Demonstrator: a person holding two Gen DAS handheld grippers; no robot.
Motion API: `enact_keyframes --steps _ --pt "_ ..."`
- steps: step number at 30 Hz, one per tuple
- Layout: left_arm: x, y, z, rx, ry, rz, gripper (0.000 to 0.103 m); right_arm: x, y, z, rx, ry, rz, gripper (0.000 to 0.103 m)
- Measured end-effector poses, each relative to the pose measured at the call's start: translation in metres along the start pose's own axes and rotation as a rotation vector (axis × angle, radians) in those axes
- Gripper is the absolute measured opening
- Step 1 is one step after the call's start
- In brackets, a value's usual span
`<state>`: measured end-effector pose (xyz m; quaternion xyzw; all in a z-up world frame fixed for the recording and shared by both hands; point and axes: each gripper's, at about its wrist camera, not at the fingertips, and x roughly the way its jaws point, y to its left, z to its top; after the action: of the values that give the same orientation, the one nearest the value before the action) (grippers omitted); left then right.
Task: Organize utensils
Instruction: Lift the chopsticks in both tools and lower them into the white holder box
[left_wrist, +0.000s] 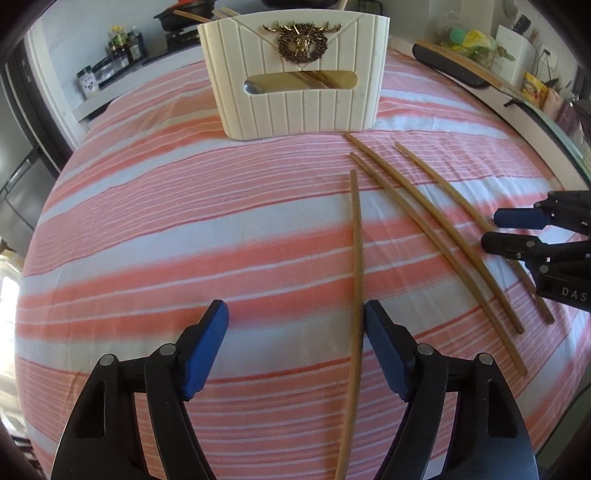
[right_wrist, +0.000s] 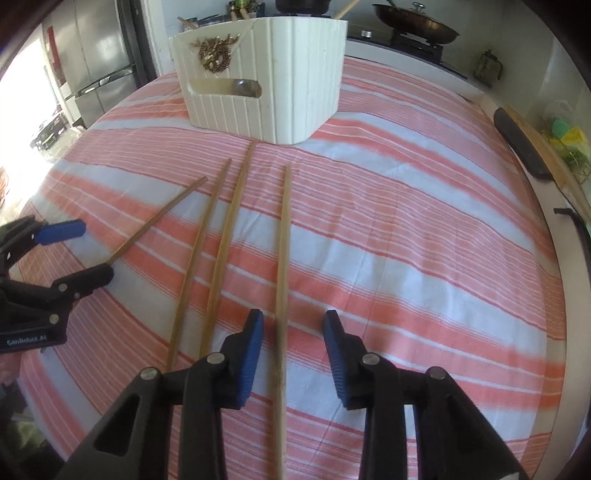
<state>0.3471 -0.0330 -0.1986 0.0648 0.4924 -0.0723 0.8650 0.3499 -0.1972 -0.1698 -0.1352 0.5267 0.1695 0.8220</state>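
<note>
Left gripper spread around one chopstick; right gripper spread around another chopstick; cream holder upper centre; striped cloth beneath.

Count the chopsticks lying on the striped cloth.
4. Leftmost chopstick lies between the left claw's fingers; two middle chopsticks lie side by side; rightmost chopstick lies between the right claw's fingers. More sit inside the white holder, partly hidden.

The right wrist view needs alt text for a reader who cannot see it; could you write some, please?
The right gripper straddles one of four wooden chopsticks lying on a pink-striped tablecloth, pads not touching it. A white basket stands beyond; the left gripper is at the left edge.
</note>
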Motion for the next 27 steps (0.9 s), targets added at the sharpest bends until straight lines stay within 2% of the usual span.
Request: enact_keyframes --steps 3,7,8,9,10,11,14,16,21,27 --pt "0.010 -0.001 0.019 0.033 0.016 -0.017 0.076 0.011 -0.001 0.023 -0.015 0.026 0.023 0.036" --pt "0.027 -0.002 0.047 0.027 0.052 -0.062 0.059 0.030 -0.009 0.064 0.016 0.037 0.038 0.033" --pt "0.031 -0.004 0.053 0.032 0.053 -0.062 0.049 0.034 -0.010 0.073 0.030 0.032 0.045 0.033" --pt "0.032 -0.005 0.059 0.037 0.049 -0.067 0.042 0.038 -0.011 0.082 0.045 0.031 0.052 0.026" --pt "0.034 -0.007 0.063 0.041 0.046 -0.068 0.018 0.042 -0.012 0.089 0.057 0.028 0.056 0.019" --pt "0.035 -0.007 0.068 0.046 0.048 -0.067 0.005 0.044 -0.012 0.094 0.069 0.028 0.066 0.006" --pt "0.033 0.001 0.073 0.016 0.041 -0.073 0.004 0.042 -0.017 0.100 0.138 0.006 0.124 0.006" --pt "0.018 0.011 0.071 -0.016 0.006 -0.090 0.004 0.022 -0.020 0.098 0.170 -0.051 0.155 0.006" --pt "-0.047 0.045 0.063 -0.107 -0.137 -0.158 0.004 -0.060 -0.018 0.083 0.182 -0.221 0.206 0.006" --pt "-0.127 0.064 0.050 -0.147 -0.302 -0.214 0.004 -0.153 -0.016 0.057 0.167 -0.420 0.210 0.006"
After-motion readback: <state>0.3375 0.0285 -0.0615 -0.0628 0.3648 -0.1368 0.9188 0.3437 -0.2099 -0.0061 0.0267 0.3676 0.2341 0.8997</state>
